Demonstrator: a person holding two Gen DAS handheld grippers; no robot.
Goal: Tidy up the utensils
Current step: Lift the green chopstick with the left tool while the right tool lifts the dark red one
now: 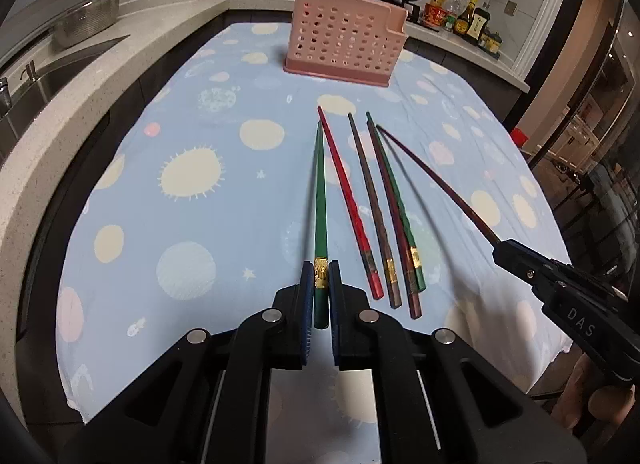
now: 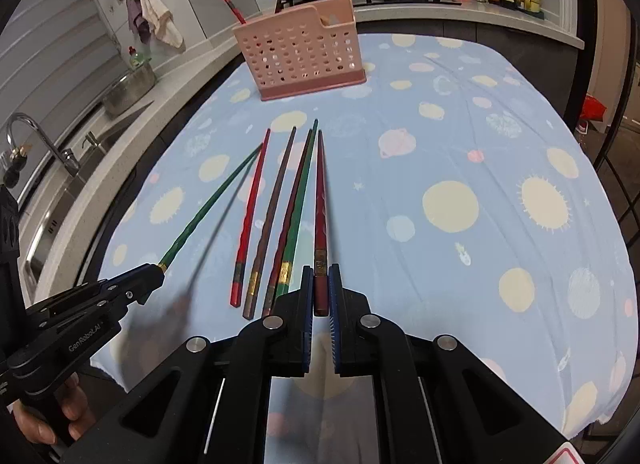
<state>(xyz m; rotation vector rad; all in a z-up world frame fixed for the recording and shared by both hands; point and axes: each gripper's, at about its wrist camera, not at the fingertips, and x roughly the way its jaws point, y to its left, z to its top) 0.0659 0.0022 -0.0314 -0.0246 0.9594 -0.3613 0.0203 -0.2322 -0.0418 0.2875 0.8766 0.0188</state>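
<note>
My left claw was clamped on gold band of dark green tapered chopstick; my right claw was clamped on maroon chopstick. Both sticks off blue spotted tablecloth. Four loose chopsticks lay mid-cloth. Pink perforated plastic holder stood near far edge. Good practice, I judged: keep grip firm, tips forward, lower each tip-first into holder.

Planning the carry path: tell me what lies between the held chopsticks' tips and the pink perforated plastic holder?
Only bare planet-print blue tablecloth; nothing stands before the pink perforated plastic holder. Both wrist views show it.
</note>
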